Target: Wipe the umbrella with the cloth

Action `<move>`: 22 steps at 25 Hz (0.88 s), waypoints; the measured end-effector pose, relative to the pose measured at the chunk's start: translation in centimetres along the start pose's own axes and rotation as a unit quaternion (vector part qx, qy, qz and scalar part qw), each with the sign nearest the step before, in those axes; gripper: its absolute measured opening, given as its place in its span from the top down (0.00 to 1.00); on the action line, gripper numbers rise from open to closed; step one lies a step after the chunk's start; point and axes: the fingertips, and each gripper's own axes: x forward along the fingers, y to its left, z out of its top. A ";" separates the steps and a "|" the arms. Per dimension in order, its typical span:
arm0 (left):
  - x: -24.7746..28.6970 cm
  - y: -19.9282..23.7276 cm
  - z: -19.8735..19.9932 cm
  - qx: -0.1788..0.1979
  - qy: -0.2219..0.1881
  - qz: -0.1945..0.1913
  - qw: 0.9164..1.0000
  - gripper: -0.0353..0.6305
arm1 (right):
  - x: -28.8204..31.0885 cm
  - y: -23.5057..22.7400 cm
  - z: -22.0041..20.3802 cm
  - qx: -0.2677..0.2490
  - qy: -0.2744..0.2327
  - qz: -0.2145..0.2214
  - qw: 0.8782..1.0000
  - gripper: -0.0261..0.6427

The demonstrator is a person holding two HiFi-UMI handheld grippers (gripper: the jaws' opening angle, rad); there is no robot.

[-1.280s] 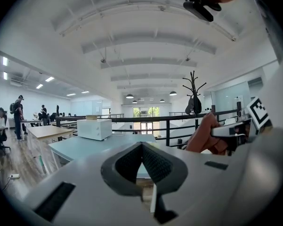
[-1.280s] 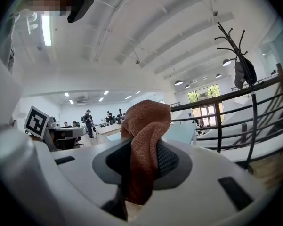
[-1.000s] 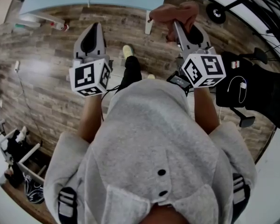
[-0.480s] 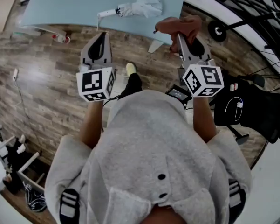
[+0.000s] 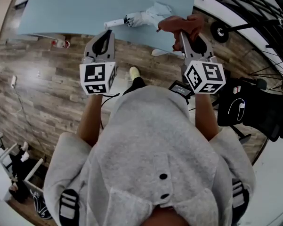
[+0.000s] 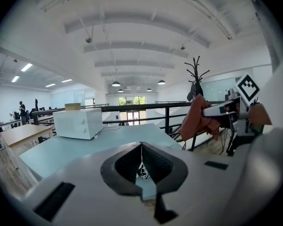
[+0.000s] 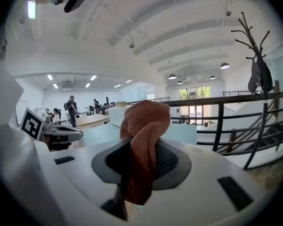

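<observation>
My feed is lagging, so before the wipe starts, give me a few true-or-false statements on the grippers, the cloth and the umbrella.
1. The right gripper is shut on the reddish-brown cloth. True.
2. The left gripper has its jaws wide apart. False: its jaws are together, with nothing between them.
3. The folded umbrella lies on the light blue table. True.
4. The left gripper holds the umbrella by its handle. False: the umbrella lies free on the table, and neither gripper has hold of it.
</observation>
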 end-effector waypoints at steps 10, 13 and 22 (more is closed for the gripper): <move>6.6 3.3 -6.0 0.094 0.086 -0.072 0.989 0.92 | 4.3 0.4 -1.2 -0.010 0.028 -0.027 0.999 0.80; 8.9 3.6 -8.6 0.124 0.127 -0.102 0.979 0.92 | 4.7 -0.1 -2.4 -0.007 0.043 -0.036 0.998 0.80; 15.1 3.5 -16.1 0.233 0.245 -0.178 0.924 0.75 | 6.7 -3.4 -7.9 -0.026 0.106 -0.065 0.992 0.80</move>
